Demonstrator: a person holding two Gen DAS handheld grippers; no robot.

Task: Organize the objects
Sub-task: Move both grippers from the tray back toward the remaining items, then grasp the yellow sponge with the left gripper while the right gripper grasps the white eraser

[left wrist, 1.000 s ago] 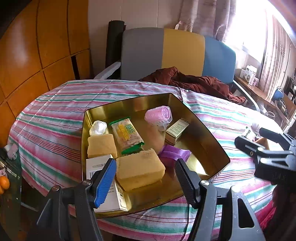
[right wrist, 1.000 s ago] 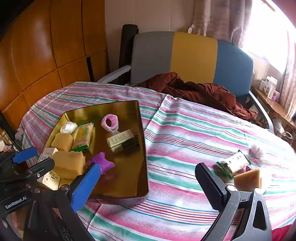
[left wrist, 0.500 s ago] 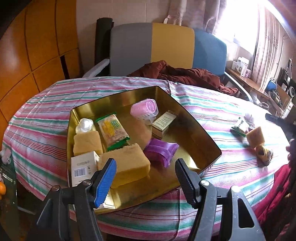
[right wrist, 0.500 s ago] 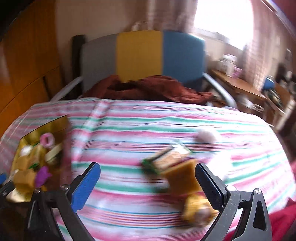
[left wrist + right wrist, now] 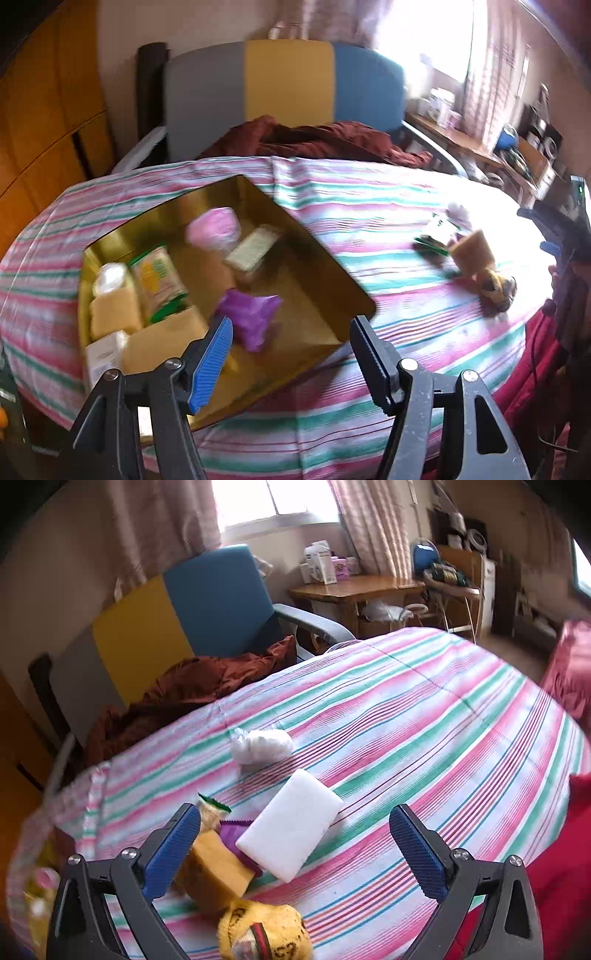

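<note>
- On the striped tablecloth (image 5: 424,716) nearest the right-hand camera, the right gripper (image 5: 295,842) stood with its blue-padded jaws spread wide and nothing pinched between them.
- Just below those jaws lay a yellow knitted piece (image 5: 264,936), and beside the left jaw a yellow sponge block (image 5: 212,871) rested against a purple packet (image 5: 231,836) and a green-edged snack packet (image 5: 210,810).
- Between the jaws, a white block (image 5: 291,834) lay flat on the cloth, touching the purple packet.
- Farther off, a crumpled white bag (image 5: 262,746) sat alone on the stripes.
- Over the near edge of the gold tray (image 5: 332,277), the left gripper (image 5: 290,350) also hung with its jaws apart, holding nothing.
- Inside the tray were a purple wrapper (image 5: 251,317), yellow sponges (image 5: 114,314), a white box (image 5: 105,350), a snack packet (image 5: 159,280), a small carton (image 5: 253,247) and a pink roll (image 5: 216,229); the view was blurred.
- Beyond the table stood a chair (image 5: 288,85) in grey, yellow and blue, with a dark red cloth (image 5: 314,136) heaped on its seat.
</note>
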